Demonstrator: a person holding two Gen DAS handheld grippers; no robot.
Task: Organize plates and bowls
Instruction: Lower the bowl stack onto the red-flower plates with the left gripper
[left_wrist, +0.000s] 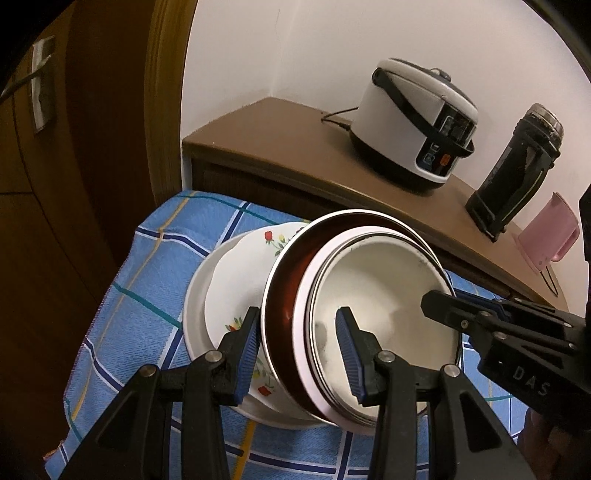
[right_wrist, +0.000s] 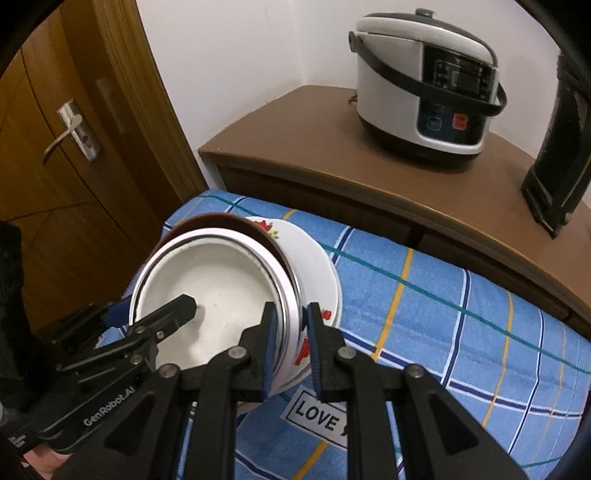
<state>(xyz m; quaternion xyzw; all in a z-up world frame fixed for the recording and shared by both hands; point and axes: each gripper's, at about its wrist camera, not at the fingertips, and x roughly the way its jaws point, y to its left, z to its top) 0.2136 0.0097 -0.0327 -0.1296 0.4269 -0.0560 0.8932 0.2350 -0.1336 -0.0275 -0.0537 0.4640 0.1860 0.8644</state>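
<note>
Bowls (left_wrist: 384, 325) were nested together and tilted, sitting on the flowered plates (left_wrist: 236, 273), so I'll use those plates as my landmark. Only the left wrist view caught the pink mug (left_wrist: 546, 236) and the full dark flask (left_wrist: 513, 177) on the brown cabinet (left_wrist: 280, 147) behind the plates; the right wrist view cut the flask off at the frame edge but showed the door handle (right_wrist: 70, 134) way off to the left, plus a "LOVE" patch (right_wrist: 317, 411) on the blue checked cloth (right_wrist: 443, 295) just in front of the plates. Both views got the white rice cooker (left_wrist: 413, 122) on the cabinet behind the plates. Nesting went like this: a white bowl (left_wrist: 388, 314) innermost and looking empty, inside a pink-rimmed one (left_wrist: 301, 332), inside a dark red bowl (left_wrist: 280, 295) with a metal rim, all leaning on the top flowered plate, which lay in a plain white plate (left_wrist: 195, 306). The left gripper (left_wrist: 299, 354) was pinching the near wall of the stack, one pad outside the red bowl and one inside the white one. The right gripper (right_wrist: 291, 350) was clamped on the opposite side, its pads squeezed narrow across the rims just above the plates.
</note>
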